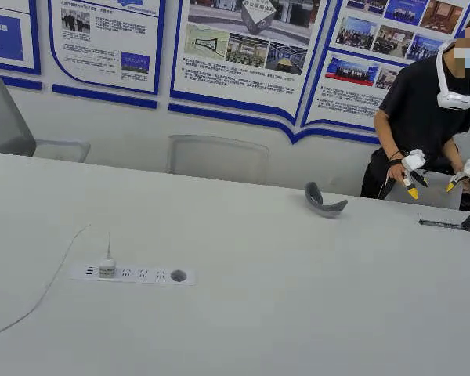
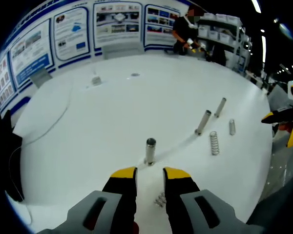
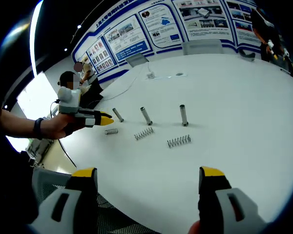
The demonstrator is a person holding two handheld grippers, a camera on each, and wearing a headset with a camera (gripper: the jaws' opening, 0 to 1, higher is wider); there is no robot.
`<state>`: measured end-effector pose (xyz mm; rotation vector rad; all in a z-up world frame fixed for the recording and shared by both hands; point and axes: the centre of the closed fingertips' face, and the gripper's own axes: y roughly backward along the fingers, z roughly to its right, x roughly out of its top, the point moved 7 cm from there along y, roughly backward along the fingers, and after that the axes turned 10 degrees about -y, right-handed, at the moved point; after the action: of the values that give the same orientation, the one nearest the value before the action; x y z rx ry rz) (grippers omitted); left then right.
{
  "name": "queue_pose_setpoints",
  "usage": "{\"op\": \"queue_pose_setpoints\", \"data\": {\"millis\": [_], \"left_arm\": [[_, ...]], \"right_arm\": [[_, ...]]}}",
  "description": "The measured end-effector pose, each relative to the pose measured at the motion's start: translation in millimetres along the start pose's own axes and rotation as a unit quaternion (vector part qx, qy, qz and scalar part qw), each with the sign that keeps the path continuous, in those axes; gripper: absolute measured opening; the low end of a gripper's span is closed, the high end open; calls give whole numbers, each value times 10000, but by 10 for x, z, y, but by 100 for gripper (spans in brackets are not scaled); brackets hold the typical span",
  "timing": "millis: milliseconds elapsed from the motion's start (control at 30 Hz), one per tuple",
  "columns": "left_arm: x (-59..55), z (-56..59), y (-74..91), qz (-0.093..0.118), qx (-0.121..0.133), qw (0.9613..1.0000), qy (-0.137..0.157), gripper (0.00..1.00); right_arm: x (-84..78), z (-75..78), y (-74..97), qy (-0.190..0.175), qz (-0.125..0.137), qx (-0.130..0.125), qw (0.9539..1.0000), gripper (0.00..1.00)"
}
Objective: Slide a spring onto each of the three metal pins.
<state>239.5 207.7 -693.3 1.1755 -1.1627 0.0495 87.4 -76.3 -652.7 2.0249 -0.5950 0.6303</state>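
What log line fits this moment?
pins: three bare | springs: three loose | left gripper: slightly open | right gripper: wide open

The table (image 1: 258, 313) is pale grey-white, and on it the metal pins (image 3: 183, 115) and springs (image 3: 179, 141) are bare silver, the power strip (image 1: 133, 273) at the near left is white, and the curved piece (image 1: 324, 201) at the far right is dark grey. The left gripper (image 2: 150, 173) and the right gripper (image 3: 149, 171) both have grey bodies and black jaws capped in yellow. The wall posters (image 1: 243, 47) are white with blue borders and colour photographs, and the person (image 1: 423, 102) at the far right wears black with a white headset (image 1: 454, 98).
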Motion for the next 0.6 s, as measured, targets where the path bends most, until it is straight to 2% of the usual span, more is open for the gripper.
{"op": "queue_pose_setpoints", "data": {"millis": [200, 333, 367, 467, 600], "left_arm": [[-61, -10, 69, -18, -132, 9999, -34, 28], [-91, -18, 130, -47, -146, 9994, -297, 30], [-94, -20, 143, -33, -158, 9995, -279, 32], [-111, 0, 188, -17, -247, 9994, -233, 37], [-137, 58, 247, -22, -384, 9987, -335, 41]], "right_arm": [[-11, 7, -9, -5, -4, 6, 10000, 87], [-10, 10, -13, -2, 8, 7, 10000, 87], [-9, 9, -13, -2, 14, 7, 10000, 87], [-9, 7, -18, -10, 18, 12, 10000, 87], [-20, 2, -28, -3, -11, 23, 10000, 87]]}}
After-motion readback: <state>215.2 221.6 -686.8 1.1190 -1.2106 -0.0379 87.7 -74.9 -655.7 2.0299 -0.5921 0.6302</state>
